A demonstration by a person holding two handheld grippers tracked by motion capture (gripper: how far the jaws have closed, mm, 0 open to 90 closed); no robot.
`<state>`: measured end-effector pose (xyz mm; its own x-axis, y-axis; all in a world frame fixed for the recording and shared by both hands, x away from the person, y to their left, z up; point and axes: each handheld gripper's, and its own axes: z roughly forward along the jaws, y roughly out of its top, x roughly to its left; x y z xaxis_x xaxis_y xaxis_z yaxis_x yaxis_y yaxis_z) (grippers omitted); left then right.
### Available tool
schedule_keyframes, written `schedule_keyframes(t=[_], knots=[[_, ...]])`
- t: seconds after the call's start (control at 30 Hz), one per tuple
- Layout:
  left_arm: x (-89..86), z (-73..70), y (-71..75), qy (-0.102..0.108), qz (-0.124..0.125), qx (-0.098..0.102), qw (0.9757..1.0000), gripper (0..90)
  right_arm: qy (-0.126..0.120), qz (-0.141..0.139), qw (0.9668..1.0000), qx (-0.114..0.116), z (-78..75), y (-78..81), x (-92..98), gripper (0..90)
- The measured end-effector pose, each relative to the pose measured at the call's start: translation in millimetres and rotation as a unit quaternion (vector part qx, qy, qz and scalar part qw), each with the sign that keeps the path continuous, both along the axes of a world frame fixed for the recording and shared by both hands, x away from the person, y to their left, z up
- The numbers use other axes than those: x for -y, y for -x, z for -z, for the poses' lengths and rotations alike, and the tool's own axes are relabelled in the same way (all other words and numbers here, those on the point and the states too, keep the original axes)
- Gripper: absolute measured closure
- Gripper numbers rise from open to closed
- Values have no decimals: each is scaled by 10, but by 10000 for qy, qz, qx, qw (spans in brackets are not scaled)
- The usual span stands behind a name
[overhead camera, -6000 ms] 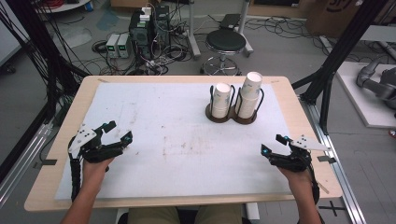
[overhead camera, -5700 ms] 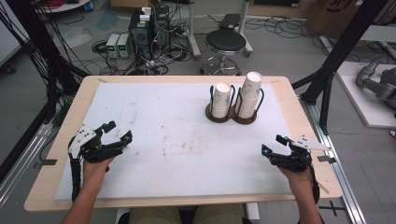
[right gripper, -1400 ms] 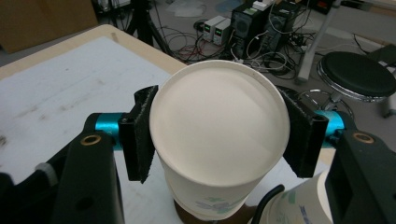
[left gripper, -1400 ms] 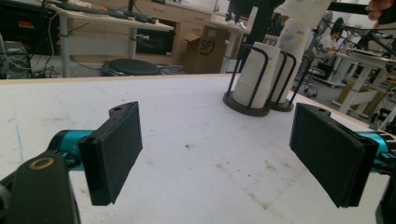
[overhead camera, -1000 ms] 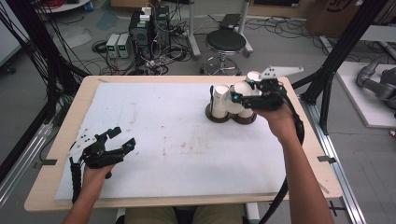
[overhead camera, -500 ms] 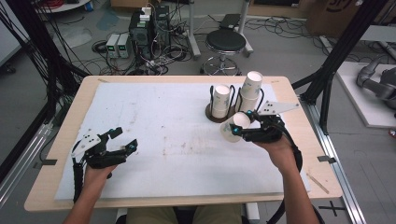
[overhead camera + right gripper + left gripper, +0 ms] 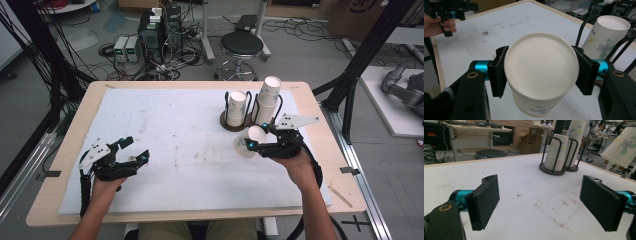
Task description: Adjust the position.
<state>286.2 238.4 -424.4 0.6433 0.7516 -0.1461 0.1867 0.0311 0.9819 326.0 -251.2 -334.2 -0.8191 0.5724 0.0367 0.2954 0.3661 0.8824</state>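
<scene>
White paper cup (image 7: 541,82) — upside down, blue flower print

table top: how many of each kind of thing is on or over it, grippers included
grippers: 2, left gripper open, right gripper shut on a cup
loose paper cup: 1, held bottom-up
stacks of paper cups: 2, short stack, tall stack
black wire cup holder: 1
white table cover: 1
total: 7

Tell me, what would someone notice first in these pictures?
Probably the white paper cup with little flowers, squeezed upside down between the right gripper's black jaws above the table. Just behind it, a dark wire rack holds two stacks of the same cups. At the table's near left, the left gripper waits open.
</scene>
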Motion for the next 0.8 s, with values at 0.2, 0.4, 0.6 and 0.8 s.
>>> schedule_keyframes(t=[0.2, 0.4, 0.6, 0.8], knots=[[45, -11, -1, -58, 183, 10, 9998, 161, -47, -54, 10000, 26, 4, 22, -47, 377], [108, -41, 10, -73, 424, 17, 9991, 162, -37, -182, 9998, 28, 9, 21, -150, 377], [210, -81, 45, -75, 888, 134, 9959, 164, -59, -462, 9989, -8, 38, 46, -239, 377], [380, -89, 67, -183, 1308, 251, 9909, 164, -101, -712, 9974, -3, 34, 60, -364, 377]])
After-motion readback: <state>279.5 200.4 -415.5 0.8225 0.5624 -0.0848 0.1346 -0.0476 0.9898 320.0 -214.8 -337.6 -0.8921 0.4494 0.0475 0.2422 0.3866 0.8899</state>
